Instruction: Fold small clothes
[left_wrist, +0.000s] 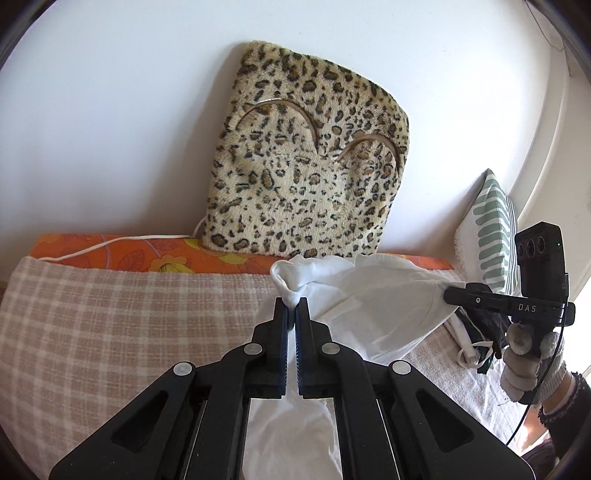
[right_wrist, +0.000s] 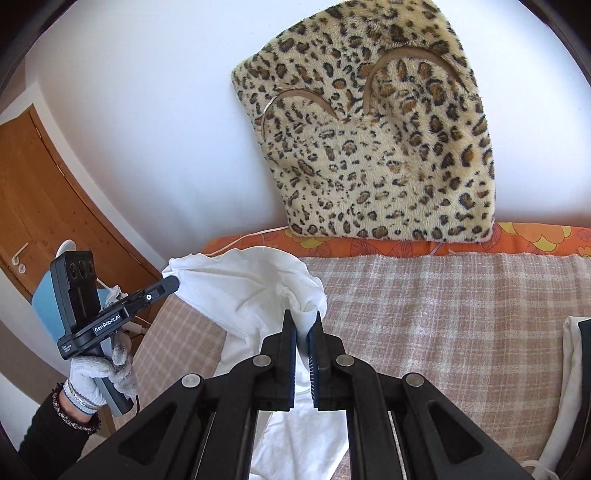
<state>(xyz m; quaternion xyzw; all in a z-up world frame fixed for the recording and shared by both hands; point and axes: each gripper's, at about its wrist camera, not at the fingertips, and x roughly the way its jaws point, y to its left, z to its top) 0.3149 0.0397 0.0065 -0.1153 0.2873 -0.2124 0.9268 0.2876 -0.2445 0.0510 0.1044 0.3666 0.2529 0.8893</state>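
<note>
A small white garment (left_wrist: 373, 302) hangs stretched between my two grippers above the checked blanket (left_wrist: 122, 317). My left gripper (left_wrist: 293, 304) is shut on one bunched corner of it. My right gripper (right_wrist: 302, 319) is shut on the other corner; the garment (right_wrist: 251, 280) droops below the fingers. The right gripper also shows in the left wrist view (left_wrist: 448, 293), pinching the cloth's right end. The left gripper also shows in the right wrist view (right_wrist: 173, 284), pinching the left end.
A leopard-print cushion (left_wrist: 306, 162) leans on the white wall behind an orange flowered sheet (left_wrist: 147, 254). A green-striped pillow (left_wrist: 491, 232) and a pile of dark and white clothes (left_wrist: 476, 339) lie at the right. A wooden door (right_wrist: 40, 206) stands at the left.
</note>
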